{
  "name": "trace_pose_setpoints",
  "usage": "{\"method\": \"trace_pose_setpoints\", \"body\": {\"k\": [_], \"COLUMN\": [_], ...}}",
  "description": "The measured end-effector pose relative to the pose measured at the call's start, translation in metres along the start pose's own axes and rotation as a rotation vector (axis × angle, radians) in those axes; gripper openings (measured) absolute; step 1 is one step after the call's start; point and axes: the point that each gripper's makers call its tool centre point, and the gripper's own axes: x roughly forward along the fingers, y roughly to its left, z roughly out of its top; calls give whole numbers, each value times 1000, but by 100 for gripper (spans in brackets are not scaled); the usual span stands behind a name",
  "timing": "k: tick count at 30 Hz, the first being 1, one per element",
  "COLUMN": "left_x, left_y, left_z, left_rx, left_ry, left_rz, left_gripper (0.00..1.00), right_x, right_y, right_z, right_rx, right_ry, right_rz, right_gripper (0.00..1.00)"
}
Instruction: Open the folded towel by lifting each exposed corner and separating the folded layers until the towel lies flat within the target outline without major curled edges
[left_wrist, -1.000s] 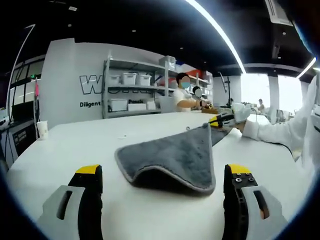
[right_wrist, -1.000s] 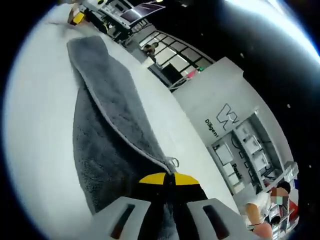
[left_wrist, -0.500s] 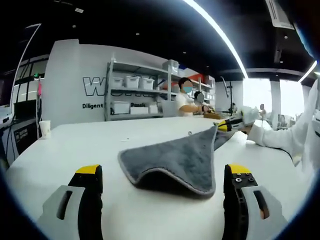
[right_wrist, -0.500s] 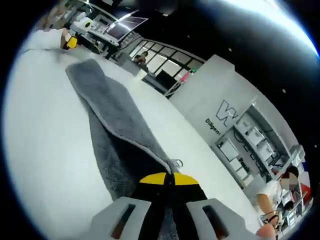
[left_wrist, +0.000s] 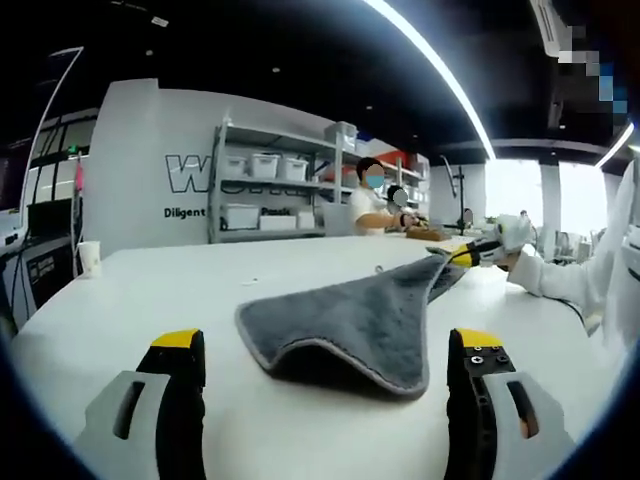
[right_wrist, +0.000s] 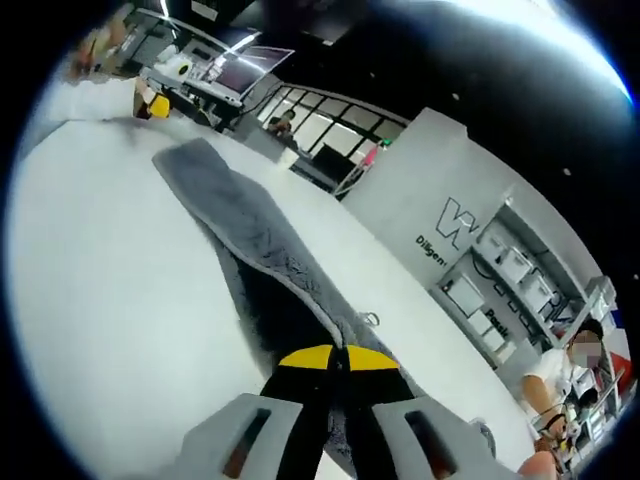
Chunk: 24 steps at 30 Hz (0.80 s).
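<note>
white tabletop (left_wrist: 150, 290) stretches toward open metal shelving with storage bins (left_wrist: 265, 190) and a wall with large lettering, where seated people are seen at work. on this surface a grey plush towel with a stitched hem (left_wrist: 345, 320) is draped, part resting flat and part raised, its near fold humped up between the jaws of the left gripper (left_wrist: 325, 375), whose yellow-tipped jaws are spread wide and touch nothing. in the right gripper view the right gripper (right_wrist: 335, 362) is seen pressed together on one corner of the towel, beside a small hanging loop (right_wrist: 371, 320), with the cloth stretched away in a long narrow band. no target outline can be made out. the layers are judged only partly separated. if the pinched corner is drawn further, the whole towel could be dragged across the smooth table rather than unfolded, since nothing anchors the far end; the hem could also slip from the pinch and curl back
</note>
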Motion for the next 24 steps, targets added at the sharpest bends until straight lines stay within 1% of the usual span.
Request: {"method": "trace_pose_setpoints", "body": {"k": [4, 10, 15, 19, 24], "left_x": [0, 0, -1, -1, -1], "left_y": [-1, -2, -1, 1, 1], "left_z": [0, -1, -2, -2, -4], "left_rx": [0, -2, -5, -10, -12], "left_ry": [-1, 3, 5, 1, 8], "left_rz": [-2, -1, 1, 3, 9], "left_gripper": [100, 100, 100, 100, 100], "right_x": [-13, -29, -40, -48, -58], "right_y": [6, 16, 29, 38, 45], "right_z": [-1, -2, -6, -8, -9], "right_rx": [22, 31, 13, 14, 7], "right_ry": [-4, -4, 14, 21, 24], "right_rz": [12, 20, 36, 51, 53], "right_gripper": [0, 0, 0, 0, 0]}}
